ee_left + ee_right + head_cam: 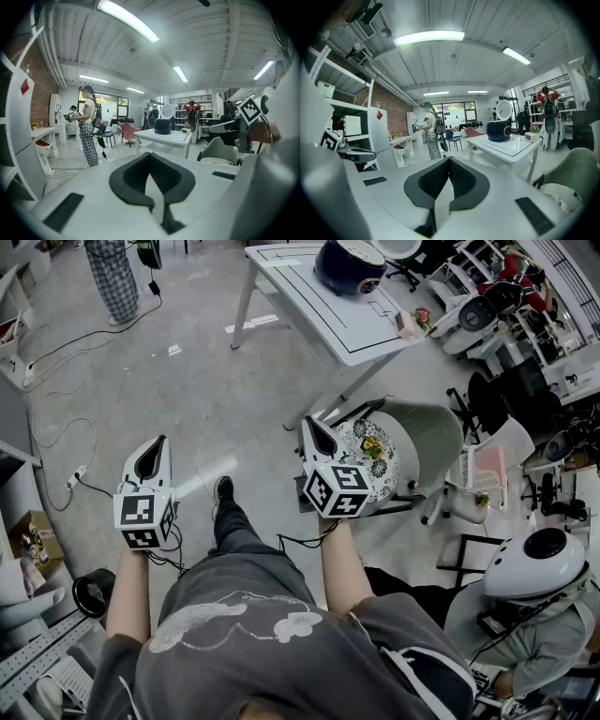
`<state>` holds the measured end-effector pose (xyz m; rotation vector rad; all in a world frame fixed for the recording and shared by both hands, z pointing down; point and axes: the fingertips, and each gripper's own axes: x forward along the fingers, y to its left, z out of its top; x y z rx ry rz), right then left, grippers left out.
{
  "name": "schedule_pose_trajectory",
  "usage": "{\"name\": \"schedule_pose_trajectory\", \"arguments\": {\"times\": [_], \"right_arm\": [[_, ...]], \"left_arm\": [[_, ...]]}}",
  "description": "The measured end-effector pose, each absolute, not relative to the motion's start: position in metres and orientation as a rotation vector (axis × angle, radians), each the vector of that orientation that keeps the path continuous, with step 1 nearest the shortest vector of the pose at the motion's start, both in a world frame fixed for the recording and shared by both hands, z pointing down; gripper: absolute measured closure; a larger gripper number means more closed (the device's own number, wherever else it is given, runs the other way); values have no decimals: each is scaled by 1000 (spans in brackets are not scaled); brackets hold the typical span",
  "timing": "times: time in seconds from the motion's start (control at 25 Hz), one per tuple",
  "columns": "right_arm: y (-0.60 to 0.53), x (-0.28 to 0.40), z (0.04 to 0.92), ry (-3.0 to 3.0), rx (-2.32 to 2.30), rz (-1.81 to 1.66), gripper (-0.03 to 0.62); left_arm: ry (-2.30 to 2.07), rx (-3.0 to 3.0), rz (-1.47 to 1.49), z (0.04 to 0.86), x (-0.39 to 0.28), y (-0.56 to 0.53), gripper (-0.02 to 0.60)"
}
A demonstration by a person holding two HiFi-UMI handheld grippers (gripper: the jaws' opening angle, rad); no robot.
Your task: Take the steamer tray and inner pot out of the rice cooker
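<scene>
A dark blue rice cooker (349,263) stands with its lid down on a white table (319,310) across the floor, far ahead of both grippers. It also shows small in the left gripper view, rice cooker (162,126), and in the right gripper view, rice cooker (499,131). No steamer tray or inner pot is visible. My left gripper (161,440) is held in the air at the left, shut and empty. At the same height, my right gripper (307,421) is also shut with nothing in it. The left gripper (150,155) and right gripper (449,161) both point towards the table.
A grey chair (427,432) with a floral cushion stands right of my right gripper, near the table leg. Cables (66,442) trail over the floor at the left. A person in plaid trousers (112,277) stands far off. A seated person with a white helmet (539,563) is at lower right.
</scene>
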<state>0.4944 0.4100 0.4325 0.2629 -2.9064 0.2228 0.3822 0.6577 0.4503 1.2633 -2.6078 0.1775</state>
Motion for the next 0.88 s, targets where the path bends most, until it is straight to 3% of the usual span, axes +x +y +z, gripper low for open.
{"name": "schedule_pose_trajectory", "arguments": {"times": [0.6,0.88], "right_arm": [[384,480,425,-2933,380,211,566],[363,440,427,-2974,281,188,563]], "left_arm": [[-2577,1424,187,436,364,604,574],[-2550,1527,154,433,332,559,572]]}}
